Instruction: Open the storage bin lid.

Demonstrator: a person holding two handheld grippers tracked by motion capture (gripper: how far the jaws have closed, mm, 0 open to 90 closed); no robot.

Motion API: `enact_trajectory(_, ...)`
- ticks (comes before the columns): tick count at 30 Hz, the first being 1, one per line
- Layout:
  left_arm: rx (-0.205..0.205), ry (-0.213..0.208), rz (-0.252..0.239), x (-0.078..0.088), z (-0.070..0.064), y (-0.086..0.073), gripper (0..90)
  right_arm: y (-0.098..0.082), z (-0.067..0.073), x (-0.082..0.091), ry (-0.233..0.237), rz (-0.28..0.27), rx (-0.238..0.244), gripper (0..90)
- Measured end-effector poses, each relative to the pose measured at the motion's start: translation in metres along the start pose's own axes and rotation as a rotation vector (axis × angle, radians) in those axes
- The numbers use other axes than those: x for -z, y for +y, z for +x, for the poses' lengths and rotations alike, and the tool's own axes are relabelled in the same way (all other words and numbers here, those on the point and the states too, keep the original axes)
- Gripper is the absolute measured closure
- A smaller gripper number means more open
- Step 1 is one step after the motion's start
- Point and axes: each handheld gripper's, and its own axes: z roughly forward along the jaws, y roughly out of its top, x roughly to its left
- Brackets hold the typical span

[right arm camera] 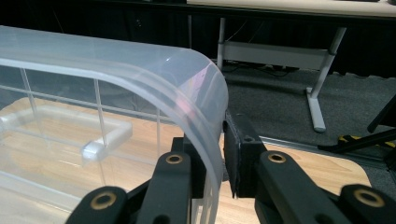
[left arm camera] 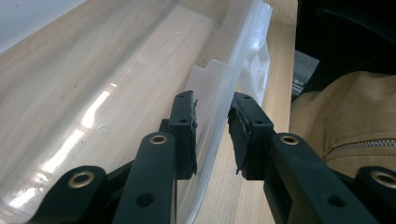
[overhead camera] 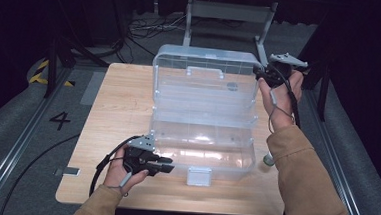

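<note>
From the high view, a clear plastic box (overhead camera: pixel 201 138) sits open in the middle of the wooden desk (overhead camera: pixel 118 108), its long axis running left to right, its lid (overhead camera: pixel 205 81) standing up at the far side with a handle (overhead camera: pixel 205 71) on it, and a white latch (overhead camera: pixel 199 176) on the near front wall. The only writing to read is a black "4" (overhead camera: pixel 60 120) on the grey floor left of the desk. The left tongs (overhead camera: pixel 167 166) sit at the box's near left corner; the right tongs (overhead camera: pixel 258 74) are up at the lid's right edge. In the left gripper view, the left tongs (left arm camera: pixel 212 135) straddle the box's thin front wall (left arm camera: pixel 224 93); one pad is against it, the other stands just off, so spread around the wall, not pinching. In the right gripper view, the right tongs (right arm camera: pixel 215 158) are pinching the lid's curved rim (right arm camera: pixel 205 107), pads pressed on both sides, with the handle (right arm camera: pixel 100 140) seen through the plastic.
</note>
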Motion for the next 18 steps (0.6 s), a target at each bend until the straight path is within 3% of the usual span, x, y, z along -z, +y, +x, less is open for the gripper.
enact_trajectory(18, 0.017, -0.001, 0.002, 0.000, 0.000, 0.000, 71.5, 0.000, -0.007, -0.024, 0.013, 0.018, -0.025, 80.9)
